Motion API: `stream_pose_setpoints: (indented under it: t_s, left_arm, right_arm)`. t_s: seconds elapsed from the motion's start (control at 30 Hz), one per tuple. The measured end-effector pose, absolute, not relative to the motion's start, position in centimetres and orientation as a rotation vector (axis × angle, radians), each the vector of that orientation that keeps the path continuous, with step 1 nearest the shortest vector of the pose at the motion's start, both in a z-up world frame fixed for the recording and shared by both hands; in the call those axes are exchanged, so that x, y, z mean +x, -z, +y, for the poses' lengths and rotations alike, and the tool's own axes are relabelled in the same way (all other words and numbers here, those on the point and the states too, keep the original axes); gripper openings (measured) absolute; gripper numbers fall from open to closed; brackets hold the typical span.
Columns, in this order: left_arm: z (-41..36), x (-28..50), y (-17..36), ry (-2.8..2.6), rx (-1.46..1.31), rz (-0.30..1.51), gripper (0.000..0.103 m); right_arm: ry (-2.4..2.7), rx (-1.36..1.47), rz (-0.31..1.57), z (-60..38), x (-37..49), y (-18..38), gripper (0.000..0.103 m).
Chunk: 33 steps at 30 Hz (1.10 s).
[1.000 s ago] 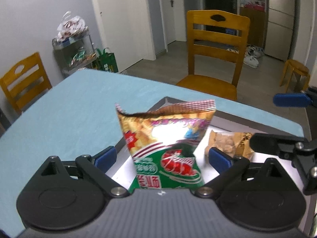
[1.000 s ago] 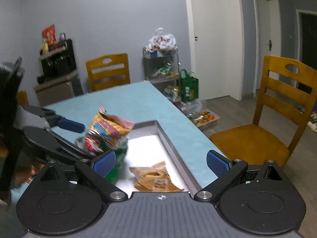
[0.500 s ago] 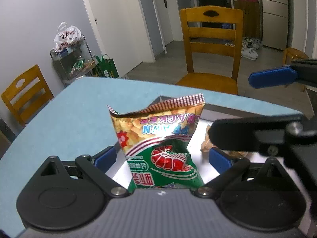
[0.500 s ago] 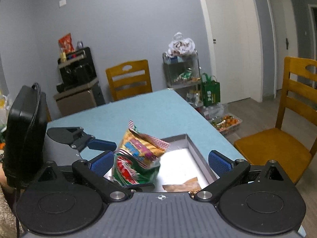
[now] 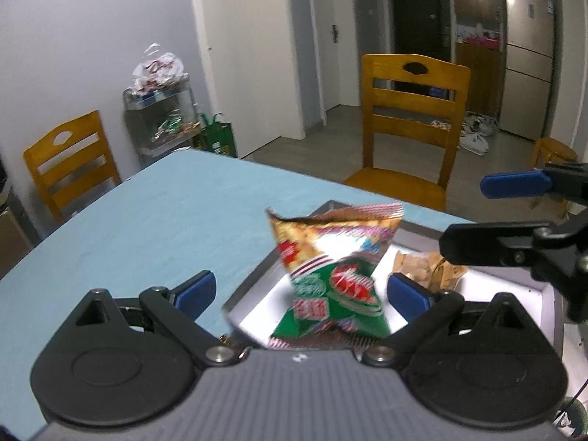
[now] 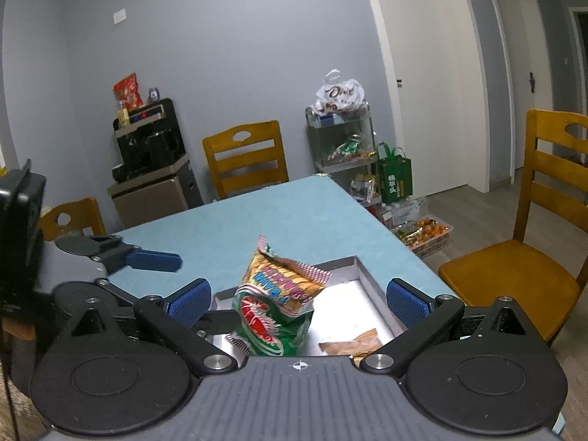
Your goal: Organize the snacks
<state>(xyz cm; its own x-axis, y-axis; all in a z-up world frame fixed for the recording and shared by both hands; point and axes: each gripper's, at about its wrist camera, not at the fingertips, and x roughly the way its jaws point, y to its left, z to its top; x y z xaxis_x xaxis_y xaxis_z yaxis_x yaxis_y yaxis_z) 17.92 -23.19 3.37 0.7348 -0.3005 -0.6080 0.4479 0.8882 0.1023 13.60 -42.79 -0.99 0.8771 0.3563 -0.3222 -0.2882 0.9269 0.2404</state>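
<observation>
Green-and-gold prawn cracker bag (image 5: 332, 275) stands upright in the grey tray (image 5: 544, 288), at its near-left corner, with a small brown snack packet (image 5: 422, 270) lying flat beside it in the same tray. I hold both the left gripper (image 5: 299, 290) and right gripper (image 6: 298, 296) with jaws wide apart, gripping nothing. Tray sits on the pale blue table (image 5: 147, 220); wooden chair (image 5: 411, 125) beyond.

Between the blue pads (image 5: 194, 291) of the left gripper (image 5: 300, 290), a snack bag (image 5: 332, 275) is showing gold above, green with red below, and a red-checked top edge. Just right of it, a tan packet (image 5: 422, 271) is lying in the grey tray (image 5: 547, 294), which is glaring white inside, on the light blue table (image 5: 147, 220).
</observation>
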Motion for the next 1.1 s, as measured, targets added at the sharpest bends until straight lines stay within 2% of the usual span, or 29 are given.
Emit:
stream_pose_setpoints:
  t_s: [0.47, 0.8, 1.1]
  left_arm:
    - [-15.1, 13.1, -5.1, 0.338, 0.142, 0.630, 0.101]
    - [-5.8, 8.7, -6.1, 0.149, 0.060, 0.615, 0.101]
    - [-0.9, 6.4, -4.3, -0.030, 0.090, 0.613, 0.101]
  right_arm:
    - [-0.387, 0.086, 0.375, -37.0, 12.0, -0.6, 0.103]
    - [-0.429, 0.016, 0.380, -33.0, 11.1, -1.0, 0.103]
    - [-0.471, -0.066, 0.423, -30.6, 10.1, 1.0, 0.103]
